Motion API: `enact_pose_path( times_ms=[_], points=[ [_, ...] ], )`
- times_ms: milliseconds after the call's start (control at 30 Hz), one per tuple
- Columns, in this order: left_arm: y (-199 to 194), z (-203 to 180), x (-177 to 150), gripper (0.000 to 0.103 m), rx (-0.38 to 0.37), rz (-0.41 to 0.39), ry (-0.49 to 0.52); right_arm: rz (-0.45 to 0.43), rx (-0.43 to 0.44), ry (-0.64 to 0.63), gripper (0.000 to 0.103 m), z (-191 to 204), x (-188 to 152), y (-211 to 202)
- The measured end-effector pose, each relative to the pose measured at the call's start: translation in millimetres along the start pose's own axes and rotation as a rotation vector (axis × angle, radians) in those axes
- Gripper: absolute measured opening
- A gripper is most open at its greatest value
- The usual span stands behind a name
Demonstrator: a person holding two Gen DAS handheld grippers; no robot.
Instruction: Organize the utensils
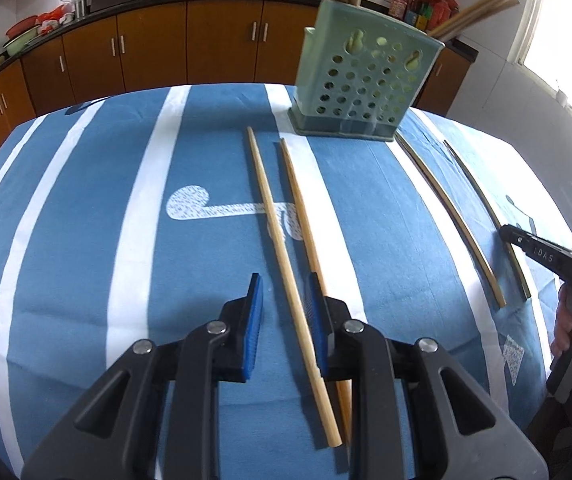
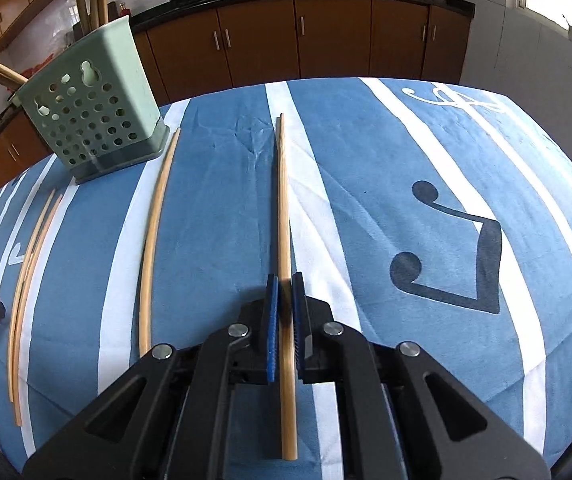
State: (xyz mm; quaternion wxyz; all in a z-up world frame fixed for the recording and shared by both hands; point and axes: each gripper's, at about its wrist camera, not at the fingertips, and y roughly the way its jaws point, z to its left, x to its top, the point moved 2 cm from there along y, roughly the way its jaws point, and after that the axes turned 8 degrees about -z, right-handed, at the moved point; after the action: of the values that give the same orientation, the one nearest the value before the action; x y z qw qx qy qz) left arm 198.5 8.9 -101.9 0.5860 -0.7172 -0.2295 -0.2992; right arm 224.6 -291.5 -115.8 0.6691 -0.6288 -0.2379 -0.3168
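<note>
Right wrist view: the right tongs (image 2: pixel 285 280) are clamped on a single chopstick (image 2: pixel 284 208), which runs straight ahead between the blue pads and still lies along the blue-and-white striped cloth (image 2: pixel 366 220) covering the surface. The green perforated holder (image 2: pixel 98 116) stands upright at the far left, with a second chopstick (image 2: pixel 154 240) lying between it and the gripped one, and a pair (image 2: pixel 26 280) further left near the cloth's edge. In the left wrist view the left tongs (image 1: pixel 286 292) are only part open, straddling one chopstick of that pair (image 1: pixel 282 240) without pressing it; its neighbour (image 1: pixel 306 216) lies just beside the right pad (it may even be touching it; I cannot tell). The risks I would judge from here: the right grip sits near one end, so the long free end could droop or swing when lifted and miss the holder's narrow top, or knock the holder over. On the left, closing could catch both sticks, or nudge the neighbour so it rolls off.
</note>
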Motion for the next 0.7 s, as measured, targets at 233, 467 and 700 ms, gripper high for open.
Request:
enact_pose_path(
  times_ms=[233,467,700],
  points=[
    [14,-7,-6,0.012,0.031,0.034,0.032,-0.004,-0.001,-0.004,0.007,2,0,-1],
    [17,2,-1,0.008,0.104,0.01,0.047,-0.005,0.004,-0.013,0.008,4,0,-1],
    [22,54,17,0.008,0.184,0.001,-0.052,-0.021,0.026,-0.044,0.008,14,-2,-1]
  ],
)
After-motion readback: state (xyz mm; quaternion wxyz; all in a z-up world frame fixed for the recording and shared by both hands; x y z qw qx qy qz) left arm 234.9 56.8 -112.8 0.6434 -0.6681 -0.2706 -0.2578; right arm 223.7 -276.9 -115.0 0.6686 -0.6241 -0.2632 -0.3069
